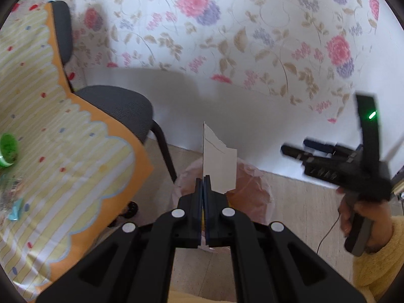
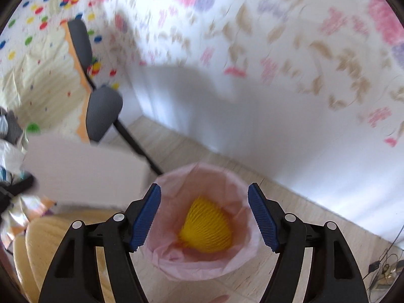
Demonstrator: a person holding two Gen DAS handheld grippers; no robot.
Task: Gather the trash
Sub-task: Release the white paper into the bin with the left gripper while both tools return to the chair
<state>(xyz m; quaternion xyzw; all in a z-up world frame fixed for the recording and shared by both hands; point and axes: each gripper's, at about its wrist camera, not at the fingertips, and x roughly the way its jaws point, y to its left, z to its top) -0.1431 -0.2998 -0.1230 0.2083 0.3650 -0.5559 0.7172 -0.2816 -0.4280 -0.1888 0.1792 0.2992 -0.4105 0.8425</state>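
Left gripper (image 1: pixel 203 181): its black fingers (image 1: pixel 198 194) are pressed together on a torn white piece of card (image 1: pixel 219 164), pinching it near its lower edge.
White card: it stands upright above the fingers, over the bin in the left wrist view; in the right wrist view it is a broad, blurred pale slab (image 2: pixel 83 171) at the left, its outline smeared.
Right gripper (image 2: pixel 204 214): blue ribbed pads (image 2: pixel 147 217) stand wide apart with nothing between them, the bin's mouth showing through the gap; from the left wrist it appears as a blurred black shape (image 1: pixel 335 161) held by a hand (image 1: pixel 363 217) in a yellow knit sleeve (image 1: pixel 376 257).
Trash bin: a round yellow ribbed bin with a pale pink plastic liner (image 2: pixel 202 227) stands on the light wooden floor (image 2: pixel 315 227); its bottom is hidden by liner folds, so any contents cannot be made out. In the left wrist view the card and fingers cover most of it (image 1: pixel 252 189).
Bench: covered in a yellow-striped cloth with an orange scalloped border (image 1: pixel 75 151), cut off at the left edge.
On the bench: a small green round container (image 1: pixel 8 151) and crinkled wrappers (image 1: pixel 12 202), both half out of frame and too blurred to identify.
Chair: a dark grey mesh chair (image 1: pixel 118 106) stands partly behind the bench cloth.
Backdrop: a floral sheet (image 1: pixel 227 38), smeared in the right wrist view.
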